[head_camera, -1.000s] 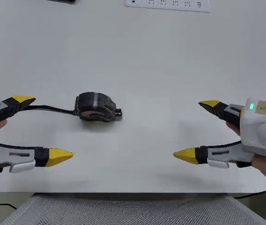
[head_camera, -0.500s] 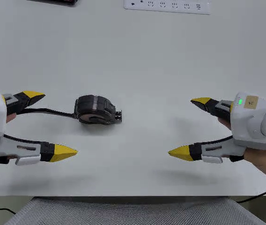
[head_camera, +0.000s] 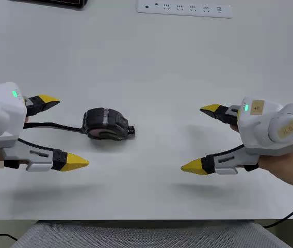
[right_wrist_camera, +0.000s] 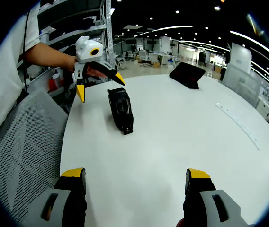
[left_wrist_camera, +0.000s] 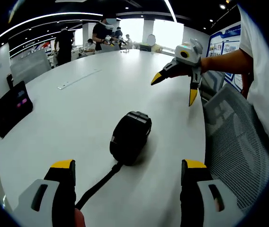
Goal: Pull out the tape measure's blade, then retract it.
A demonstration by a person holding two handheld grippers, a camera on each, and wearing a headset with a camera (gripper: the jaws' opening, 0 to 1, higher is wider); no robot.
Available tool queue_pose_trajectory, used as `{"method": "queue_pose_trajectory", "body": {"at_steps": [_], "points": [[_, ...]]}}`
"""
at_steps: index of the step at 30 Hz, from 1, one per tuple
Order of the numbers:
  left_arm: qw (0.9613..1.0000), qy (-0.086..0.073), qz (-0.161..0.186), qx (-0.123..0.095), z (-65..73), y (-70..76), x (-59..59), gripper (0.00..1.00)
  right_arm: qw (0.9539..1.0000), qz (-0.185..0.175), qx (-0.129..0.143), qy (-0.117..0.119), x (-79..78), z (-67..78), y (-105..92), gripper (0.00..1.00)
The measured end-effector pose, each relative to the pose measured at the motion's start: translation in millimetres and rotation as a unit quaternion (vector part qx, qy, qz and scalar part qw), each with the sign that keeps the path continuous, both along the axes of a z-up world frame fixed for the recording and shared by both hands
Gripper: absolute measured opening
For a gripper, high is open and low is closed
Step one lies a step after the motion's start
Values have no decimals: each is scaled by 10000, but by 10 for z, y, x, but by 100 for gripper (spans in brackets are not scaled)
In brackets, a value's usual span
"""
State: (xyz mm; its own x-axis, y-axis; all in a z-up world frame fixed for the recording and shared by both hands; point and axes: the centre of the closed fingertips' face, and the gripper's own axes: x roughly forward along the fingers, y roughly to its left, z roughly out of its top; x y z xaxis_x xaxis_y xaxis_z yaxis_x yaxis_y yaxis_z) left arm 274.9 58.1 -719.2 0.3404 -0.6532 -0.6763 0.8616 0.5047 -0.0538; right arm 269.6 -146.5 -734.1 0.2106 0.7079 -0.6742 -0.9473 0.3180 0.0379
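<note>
The tape measure is seen on the table between the left gripper and right gripper, both with jaws spread, empty. The rigid case is judged best clamped across its sides, the blade drawn by its hook

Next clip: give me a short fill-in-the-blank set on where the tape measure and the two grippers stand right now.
1. The left gripper and the right gripper both hold their jaws ____.
2. The tape measure lies on the white table, untouched, nearer the ____ gripper.
3. At the far edge of the table lies a white ____.

Missing words: open; left; power strip.
</note>
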Motion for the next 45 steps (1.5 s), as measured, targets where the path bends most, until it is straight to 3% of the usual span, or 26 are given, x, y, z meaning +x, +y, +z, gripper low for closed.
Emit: {"method": "queue_pose_trajectory", "body": {"at_steps": [17,31,45], "points": [[9991,87,-324,247,-100,-94,65,79,9995,283,-55,106,53,-70,119,85],[9974,253,-559,385,-168,-172,101,59,9989,418,-2,195,84,-137,232,84],[9949,261,-819,533,-243,-265,110,46,9987,455,89,226,110,-145,329,84]]}}
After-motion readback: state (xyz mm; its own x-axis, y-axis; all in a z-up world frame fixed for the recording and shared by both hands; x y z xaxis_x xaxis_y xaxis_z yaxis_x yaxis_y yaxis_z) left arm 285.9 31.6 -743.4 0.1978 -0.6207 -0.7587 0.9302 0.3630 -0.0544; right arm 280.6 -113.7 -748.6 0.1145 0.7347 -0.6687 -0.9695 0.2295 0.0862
